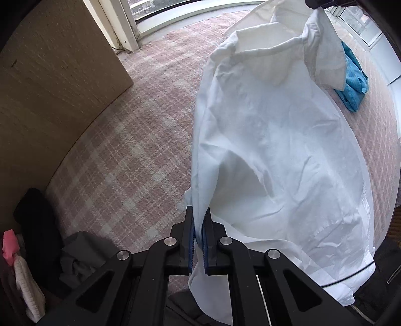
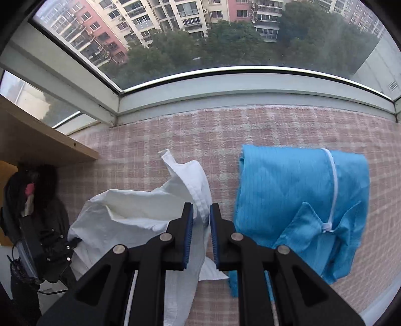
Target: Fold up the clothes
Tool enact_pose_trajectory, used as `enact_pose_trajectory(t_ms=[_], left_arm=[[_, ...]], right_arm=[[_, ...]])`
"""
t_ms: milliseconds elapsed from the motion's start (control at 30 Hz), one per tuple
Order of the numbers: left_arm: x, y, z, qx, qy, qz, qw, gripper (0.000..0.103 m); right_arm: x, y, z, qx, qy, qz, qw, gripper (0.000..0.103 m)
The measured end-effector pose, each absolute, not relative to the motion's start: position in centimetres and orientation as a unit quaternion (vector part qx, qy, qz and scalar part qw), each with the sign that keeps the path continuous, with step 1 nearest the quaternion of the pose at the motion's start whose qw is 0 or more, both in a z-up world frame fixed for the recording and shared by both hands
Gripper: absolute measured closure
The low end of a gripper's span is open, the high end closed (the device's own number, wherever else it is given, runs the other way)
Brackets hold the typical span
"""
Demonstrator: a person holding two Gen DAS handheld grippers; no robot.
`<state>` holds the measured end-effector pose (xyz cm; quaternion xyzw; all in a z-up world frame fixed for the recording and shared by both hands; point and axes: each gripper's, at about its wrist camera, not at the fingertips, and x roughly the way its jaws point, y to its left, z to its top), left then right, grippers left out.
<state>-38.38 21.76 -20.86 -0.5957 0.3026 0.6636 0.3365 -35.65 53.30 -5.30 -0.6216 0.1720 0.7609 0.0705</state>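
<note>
A white garment (image 1: pixel 275 138) hangs stretched between both grippers above a pink plaid blanket (image 1: pixel 125 150). My left gripper (image 1: pixel 199 213) is shut on one edge of it, with the cloth pinched between the blue pads. At the top of the left wrist view the right gripper (image 1: pixel 323 3) holds the far corner up. In the right wrist view my right gripper (image 2: pixel 201 209) is shut on a thick stitched hem of the white garment (image 2: pixel 130 218). A folded blue garment (image 2: pixel 288 190) lies on the blanket to the right.
A wooden board (image 1: pixel 50 87) stands along the left side. Dark clothes (image 1: pixel 37 225), a grey garment (image 1: pixel 80 255) and a pink item (image 1: pixel 10 245) are piled at the lower left. A window frame (image 2: pixel 200 90) borders the blanket's far edge.
</note>
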Motion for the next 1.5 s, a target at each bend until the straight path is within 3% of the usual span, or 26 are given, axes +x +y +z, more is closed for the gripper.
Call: enact_pose_trajectory(t_ms=[67,200,367,533,700,1033,1167,1333,1500], left_arm=[[-38.0,21.5,-20.2,-0.591,0.303,0.665,0.343,0.096],[-37.4,20.5,-17.8,-0.590,0.278,0.670,0.356,0.090],[-37.7,17.2,-14.5,-0.575,0.280,0.687,0.344,0.090],[-33.0,12.7,-12.9,-0.563,0.289,0.697,0.337,0.088],[-25.2,10.7,-14.1,-0.563,0.290,0.697,0.337,0.087],[-17.7,18.0,-16.7,-0.618,0.216,0.656,0.376,0.062],[-17.7,19.6,-17.9,-0.640,0.242,0.657,0.317,0.062],[-18.6,19.9,-18.8,-0.688,0.171,0.653,0.265,0.062],[-19.7,20.7,-18.9,-0.690,0.154,0.669,0.229,0.061]], right_arm=[[-34.9,52.7,-3.6,-0.609,0.149,0.776,0.062,0.087],[-32.9,52.3,0.1,-0.573,0.125,0.808,0.063,0.065],[-31.6,51.3,1.6,-0.544,0.101,0.829,0.084,0.065],[-26.9,43.0,-1.7,-0.584,0.051,0.810,-0.004,0.065],[-18.0,38.3,-5.8,-0.601,0.086,0.794,-0.029,0.065],[-5.8,38.1,-11.7,-0.622,0.162,0.766,-0.006,0.065],[-3.8,38.6,-11.2,-0.607,0.173,0.775,-0.005,0.065],[-2.5,38.6,-11.3,-0.602,0.171,0.780,-0.006,0.065],[-2.5,38.6,-11.2,-0.600,0.165,0.783,-0.011,0.065]])
